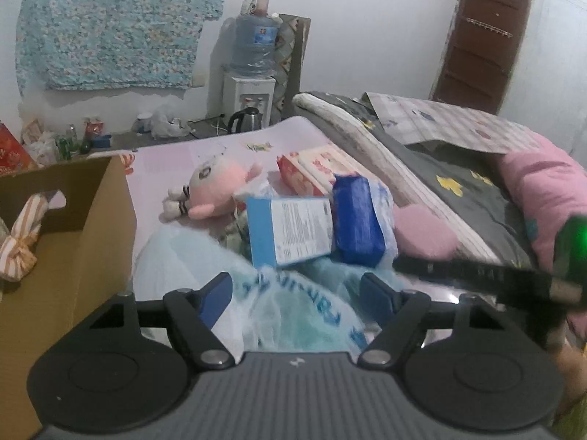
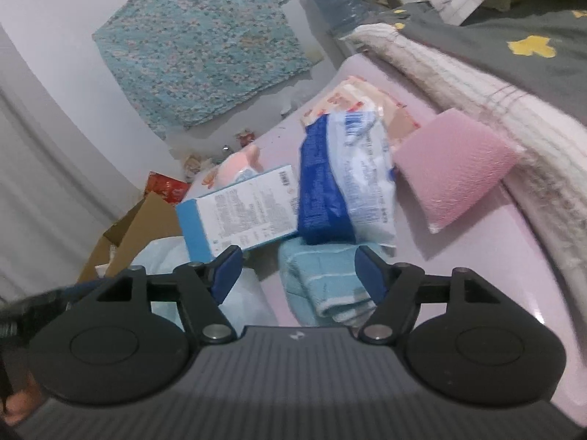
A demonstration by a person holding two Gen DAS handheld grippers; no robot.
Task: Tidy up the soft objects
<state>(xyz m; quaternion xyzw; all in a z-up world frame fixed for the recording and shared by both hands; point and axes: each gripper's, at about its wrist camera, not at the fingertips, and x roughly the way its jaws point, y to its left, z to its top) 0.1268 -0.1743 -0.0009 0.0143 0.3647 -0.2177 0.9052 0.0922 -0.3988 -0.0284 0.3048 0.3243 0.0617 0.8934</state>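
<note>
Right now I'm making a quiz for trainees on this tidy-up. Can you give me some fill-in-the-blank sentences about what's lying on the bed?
1. The plush toy lies on the ____ sheet.
2. The striped cloth bundle sits inside the ____ box.
3. The pink sponge rests beside the blue ____.
4. The folded towel lies between the fingers of the ____ gripper.

Missing words: pink; cardboard; packet; right
</note>
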